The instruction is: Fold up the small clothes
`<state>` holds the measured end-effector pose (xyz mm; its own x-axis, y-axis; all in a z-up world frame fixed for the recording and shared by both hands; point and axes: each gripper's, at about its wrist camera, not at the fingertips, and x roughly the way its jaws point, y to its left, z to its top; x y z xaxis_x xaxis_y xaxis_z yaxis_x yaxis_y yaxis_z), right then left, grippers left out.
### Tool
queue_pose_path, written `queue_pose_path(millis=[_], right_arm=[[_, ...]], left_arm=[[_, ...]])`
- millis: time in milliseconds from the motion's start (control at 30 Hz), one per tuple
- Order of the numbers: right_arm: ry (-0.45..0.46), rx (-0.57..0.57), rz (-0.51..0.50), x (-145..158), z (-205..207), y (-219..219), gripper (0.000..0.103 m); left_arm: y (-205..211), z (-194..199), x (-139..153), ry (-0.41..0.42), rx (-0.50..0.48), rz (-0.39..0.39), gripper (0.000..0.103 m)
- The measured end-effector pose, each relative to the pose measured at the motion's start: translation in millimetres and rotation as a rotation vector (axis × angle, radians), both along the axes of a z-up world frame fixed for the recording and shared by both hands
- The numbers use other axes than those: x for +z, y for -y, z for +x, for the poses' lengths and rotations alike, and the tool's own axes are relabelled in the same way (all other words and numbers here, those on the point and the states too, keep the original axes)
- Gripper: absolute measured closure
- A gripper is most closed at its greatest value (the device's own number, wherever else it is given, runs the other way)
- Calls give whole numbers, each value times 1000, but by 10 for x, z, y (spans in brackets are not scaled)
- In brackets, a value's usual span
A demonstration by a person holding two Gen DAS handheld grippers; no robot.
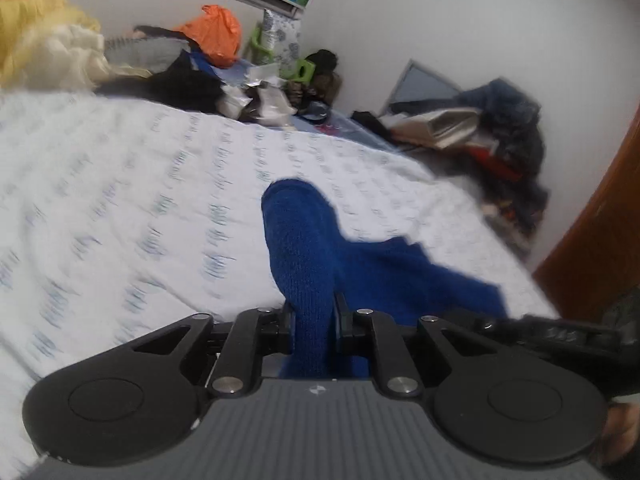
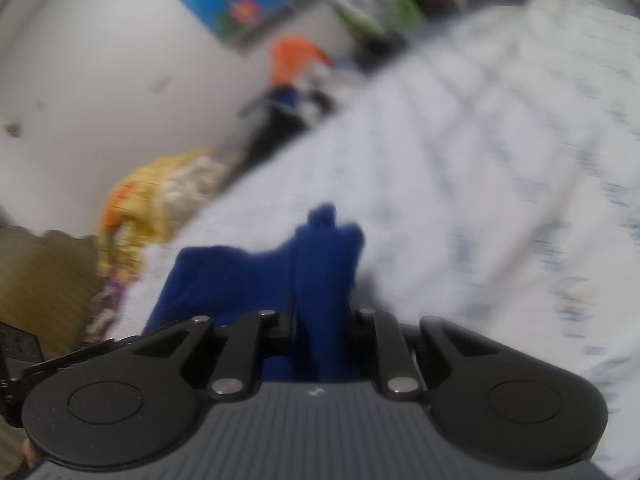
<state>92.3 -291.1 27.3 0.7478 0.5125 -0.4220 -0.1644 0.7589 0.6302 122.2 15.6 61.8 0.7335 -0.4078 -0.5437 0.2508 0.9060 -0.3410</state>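
The white bed sheet printed with rows of blue-grey script [image 1: 120,184] fills most of both views, sharp in the left wrist view and badly smeared in the right one [image 2: 480,160]. On it lies the dark blue knitted garment [image 1: 384,276], the small piece of clothing to be folded; its exact kind cannot be told. In the left view it spreads from the centre toward 4 o'clock, and a thick fold of it rises toward 12 o'clock out of the left gripper [image 1: 312,316], whose jaws are clamped on that fold. The right view shows the same garment [image 2: 224,280] spreading toward 9 o'clock, with another bunched fold pinched between the jaws of the right gripper [image 2: 320,320].

Only the left view shows the pile of dark clothes and a beige bag [image 1: 492,136] at 2 o'clock, and the brown wooden panel [image 1: 596,240] at 3 o'clock. The crumpled yellow fabric [image 1: 36,36] sits at 10 o'clock there, and at 9 o'clock in the right view [image 2: 160,196]. The orange plastic bag [image 1: 216,32] lies at 11 o'clock in the left view, blurred at 12 o'clock in the right [image 2: 296,60].
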Motion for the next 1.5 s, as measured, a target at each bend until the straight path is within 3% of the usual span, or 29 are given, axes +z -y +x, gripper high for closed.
queue_pose_path(millis=[67, 100, 133, 200, 267, 367, 433, 467, 500, 533, 633, 767, 833, 867, 967, 1067, 1167, 1200, 1233, 1300, 1367, 1500], right_arm=[[-52, -15, -54, -15, 125, -179, 69], [-103, -28, -106, -36, 169, -247, 40], [-132, -38, -154, -55, 137, -285, 25], [-111, 19, -202, -65, -52, -278, 25], [-114, 63, -193, -107, -279, -180, 26], [-207, 97, -152, -280, -501, -89, 26], [-176, 131, -173, -312, -632, -148, 37], [-177, 143, -196, -304, -670, -202, 46], [-199, 157, -200, -314, -664, -239, 76], [-197, 163, -187, -293, -691, -252, 84], [-166, 175, -164, -172, -777, -234, 87], [-173, 162, -179, -334, -848, -180, 81], [-191, 131, -170, -251, -797, -112, 65], [-178, 94, -158, -165, -763, -62, 63], [-104, 29, -73, 89, -495, 93, 60], [-150, 21, -50, 100, -17, 31, 60], [-241, 19, -139, -91, 393, -185, 60], [-264, 48, -170, -183, 468, -252, 67], [-246, 83, -221, -215, 529, -338, 94], [-123, 75, -411, -173, 511, -474, 94], [-37, 66, -563, -191, 482, -617, 94], [-9, 69, -558, -62, 188, -670, 85]], left_arm=[[-121, 43, -88, -61, 30, 48, 79], [-209, -2, -130, -88, 63, 51, 76], [-308, -80, -166, -101, 71, 26, 73], [-533, -382, -218, -131, 59, -56, 47], [-648, -633, -366, -193, 52, -149, 38], [-659, -882, -633, -315, 29, -262, 43], [-579, -1015, -680, -297, 9, -277, 47], [-528, -1022, -687, -301, -1, -268, 65], [-477, -1000, -697, -315, -7, -242, 95], [-467, -1001, -681, -316, 4, -215, 94], [-489, -1076, -529, -274, 9, -160, 94], [-425, -1285, -491, -160, -6, 76, 80], [-378, -1445, -363, -77, -21, 112, 78], [-339, -1519, -288, -26, -40, 112, 74], [-117, -1568, -212, 54, -113, 135, 42], [146, -1463, -374, 38, -155, 196, 44], [231, -1380, -595, 0, -139, 238, 43], [224, -1398, -629, 13, -132, 245, 40], [222, -1431, -631, 21, -134, 247, 37], [187, -1475, -634, 24, -147, 228, 22], [165, -1514, -657, 29, -150, 228, 21], [70, -1711, -549, 75, -126, 257, 22]])
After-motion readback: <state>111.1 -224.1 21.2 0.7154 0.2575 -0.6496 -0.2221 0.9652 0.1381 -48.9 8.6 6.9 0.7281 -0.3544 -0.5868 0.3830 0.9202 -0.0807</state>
